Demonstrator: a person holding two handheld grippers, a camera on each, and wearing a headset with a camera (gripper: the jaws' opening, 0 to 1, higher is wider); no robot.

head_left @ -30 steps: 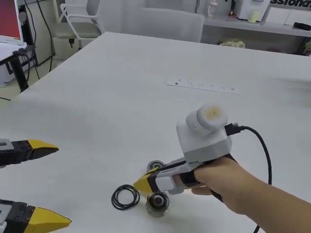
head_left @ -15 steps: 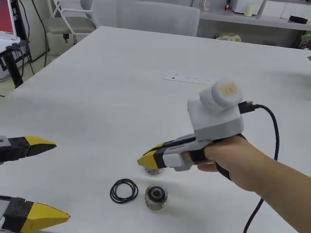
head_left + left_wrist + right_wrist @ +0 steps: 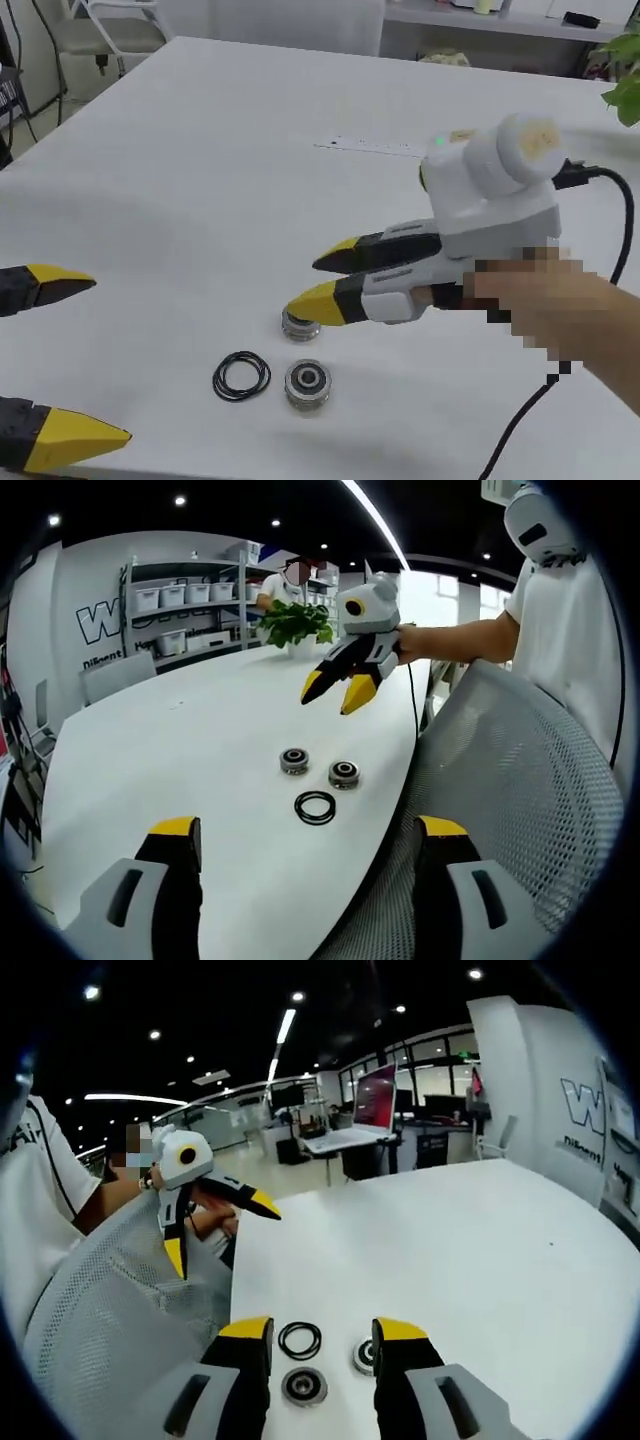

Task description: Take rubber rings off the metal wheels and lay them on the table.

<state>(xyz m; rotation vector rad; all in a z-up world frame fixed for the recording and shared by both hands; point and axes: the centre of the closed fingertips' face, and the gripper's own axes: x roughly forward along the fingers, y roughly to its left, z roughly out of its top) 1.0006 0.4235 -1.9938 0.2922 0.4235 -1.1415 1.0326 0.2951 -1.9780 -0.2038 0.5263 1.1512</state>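
Observation:
Two small metal wheels stand on the white table: one just under my right gripper's lower jaw, the other nearer the front edge. Loose black rubber rings lie flat to the left of the nearer wheel. My right gripper hovers open above the farther wheel and holds nothing. In the right gripper view the rings and a wheel sit between the jaws of the gripper. My left gripper stands wide open at the left, well away from the wheels and rings.
A white power strip lies farther back on the table. A black cable trails from the right gripper over the front edge. A grey mesh chair stands at the table's near side, and a potted plant sits at one end.
My right gripper has lifted up and away from the nearer wheel and its jaws have opened. The wheels and rings lie where they were; the head camera has shifted.

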